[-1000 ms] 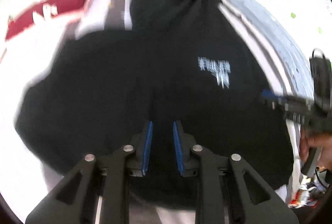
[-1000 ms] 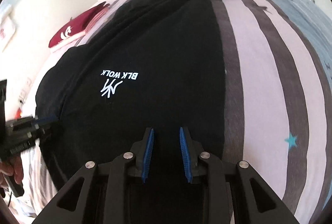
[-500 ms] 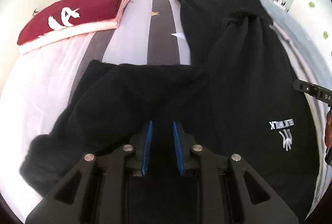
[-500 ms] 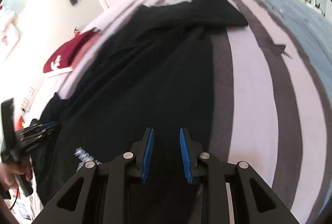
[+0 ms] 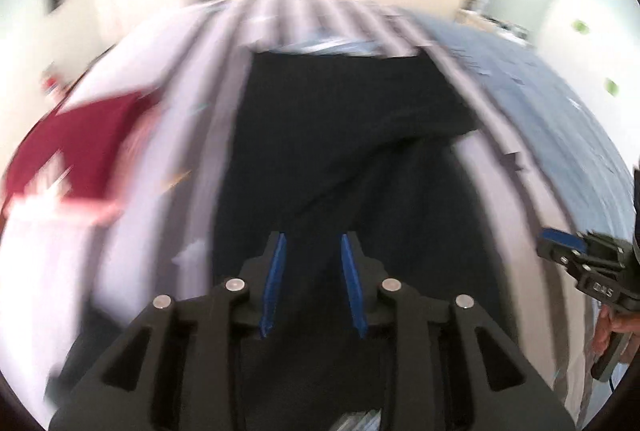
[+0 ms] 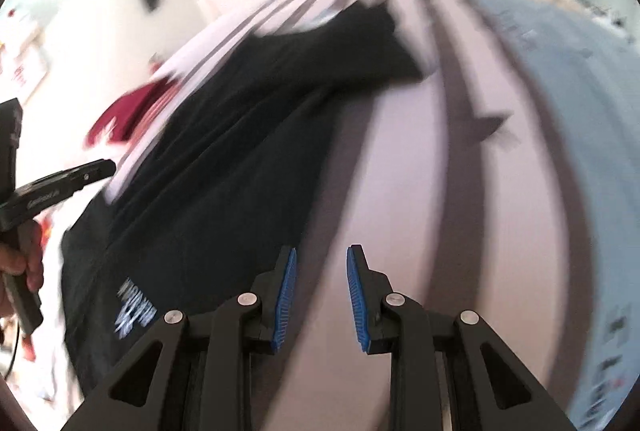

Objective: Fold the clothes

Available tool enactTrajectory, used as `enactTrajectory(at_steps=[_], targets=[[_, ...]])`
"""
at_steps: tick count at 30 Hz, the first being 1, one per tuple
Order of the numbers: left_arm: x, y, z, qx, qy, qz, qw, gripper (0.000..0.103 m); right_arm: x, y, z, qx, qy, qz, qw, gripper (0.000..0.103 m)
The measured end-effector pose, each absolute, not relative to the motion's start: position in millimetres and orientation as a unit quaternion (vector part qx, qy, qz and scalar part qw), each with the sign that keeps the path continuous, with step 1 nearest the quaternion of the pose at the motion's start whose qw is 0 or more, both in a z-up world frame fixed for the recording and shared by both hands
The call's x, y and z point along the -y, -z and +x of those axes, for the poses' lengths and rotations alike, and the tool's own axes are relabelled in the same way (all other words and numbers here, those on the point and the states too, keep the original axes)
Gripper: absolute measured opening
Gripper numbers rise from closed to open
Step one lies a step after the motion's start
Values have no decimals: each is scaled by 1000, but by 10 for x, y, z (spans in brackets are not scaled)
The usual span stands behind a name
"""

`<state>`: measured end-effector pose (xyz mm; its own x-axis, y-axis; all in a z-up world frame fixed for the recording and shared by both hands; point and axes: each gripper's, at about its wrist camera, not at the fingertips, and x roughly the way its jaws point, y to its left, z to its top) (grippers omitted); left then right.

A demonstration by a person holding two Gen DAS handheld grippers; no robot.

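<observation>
A black garment (image 5: pixel 352 159) with a white logo (image 6: pixel 134 311) lies spread lengthwise on the striped bed. My left gripper (image 5: pixel 313 243) hovers over its near part, open, with nothing between the blue pads. My right gripper (image 6: pixel 321 255) is open too, above the bedsheet just right of the garment's (image 6: pixel 248 151) edge, holding nothing. Each gripper shows in the other's view: the right gripper (image 5: pixel 576 259) at the far right, the left gripper (image 6: pixel 60 187) at the far left, held by a hand (image 6: pixel 22 263). Both views are motion-blurred.
A folded dark red garment (image 5: pixel 76 151) lies on the bed's left side, also visible as the red garment (image 6: pixel 128 111) in the right wrist view. The striped sheet (image 6: pixel 420 171) and a light blue cover (image 6: pixel 560 91) extend to the right. White wardrobe doors and a wall stand beyond the bed.
Both views swung upward and forward along the bed and turned blurry. The left gripper moved off the bunched near fabric toward the garment's middle; the right gripper shifted right, over bare sheet.
</observation>
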<state>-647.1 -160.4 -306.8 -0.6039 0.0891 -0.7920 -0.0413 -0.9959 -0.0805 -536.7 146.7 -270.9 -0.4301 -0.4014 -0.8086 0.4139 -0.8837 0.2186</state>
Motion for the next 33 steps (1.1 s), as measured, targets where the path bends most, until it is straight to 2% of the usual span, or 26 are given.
enactTrajectory(at_steps=[5, 10, 17, 21, 22, 23, 24, 33], targets=[[875, 3118, -7280, -11, -901, -412, 137, 27, -1764, 2732, -5854, -5, 873, 457, 168, 24], [422, 3258, -7847, -45, -895, -404, 183, 37, -2013, 2789, -6111, 9, 881, 455, 128, 28], [-152, 3549, -7965, -158, -876, -408, 202, 39, -2251, 2791, -6265, 26, 887, 451, 97, 28], [-306, 3750, -8042, -197, -863, -422, 195, 38, -2302, 2804, -6296, 31, 885, 455, 97, 28], [-312, 3777, -8074, -195, -863, -423, 196, 37, -2315, 2807, -6303, 32, 884, 456, 97, 28], [-281, 3772, -8109, -182, -866, -422, 199, 23, -2328, 2811, -6311, 34, 883, 457, 97, 28], [-243, 3741, -8130, -173, -868, -421, 197, 4, -2341, 2814, -6318, 35, 883, 458, 97, 28], [563, 2818, -8301, -74, -910, -361, 189, 3, -2231, 2814, -6538, 59, 877, 464, 111, 30]])
